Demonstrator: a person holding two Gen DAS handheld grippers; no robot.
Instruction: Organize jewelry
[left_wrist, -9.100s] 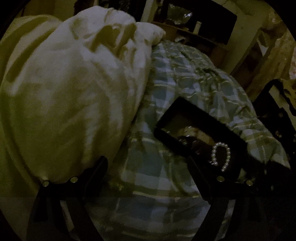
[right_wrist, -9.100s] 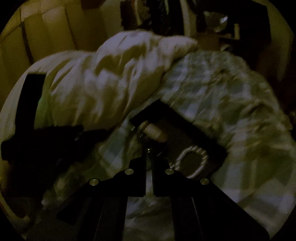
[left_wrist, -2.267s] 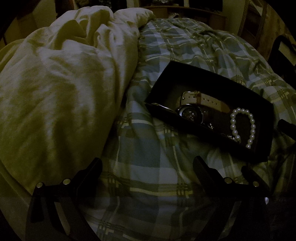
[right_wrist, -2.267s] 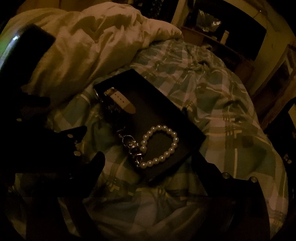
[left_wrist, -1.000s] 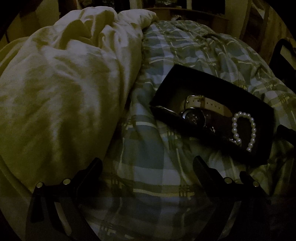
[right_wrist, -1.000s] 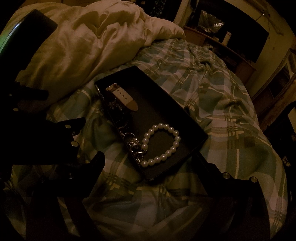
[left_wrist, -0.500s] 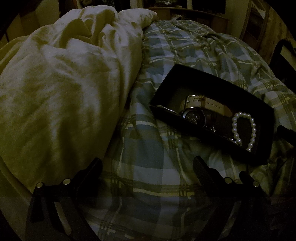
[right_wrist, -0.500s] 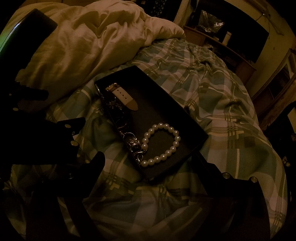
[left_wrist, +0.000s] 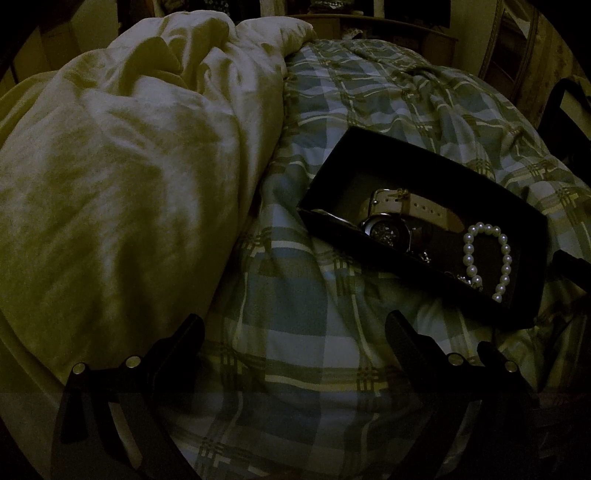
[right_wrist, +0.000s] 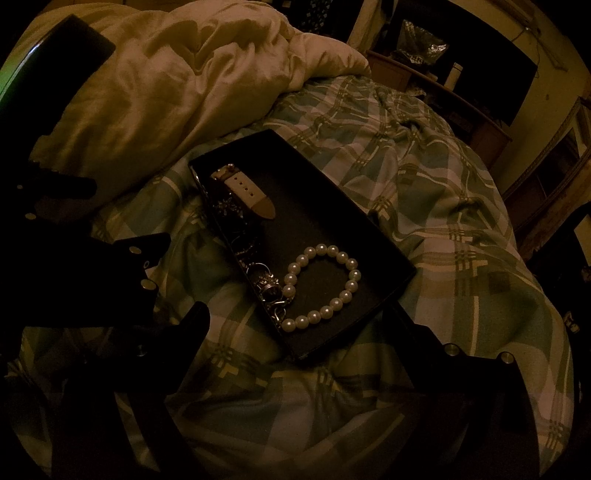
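Jewelry sits in a black box (right_wrist: 373, 236) on the checked bed cover (left_wrist: 280, 325). Biggest, the watch (left_wrist: 388, 229): hard, heavier; grab its strap. Pearl bracelet (right_wrist: 325, 286): light, rolly; pinch one side. Both grippers (left_wrist: 295, 332) (right_wrist: 310, 332) gape wide, holding nothing.

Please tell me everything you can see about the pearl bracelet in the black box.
The pearl bracelet is one closed ring of round, glossy white beads, all about the same size. It lies flat on the dark floor of the open black box, at the end away from the watch. One side touches a tangle of silver jewelry. No gripper touches it.
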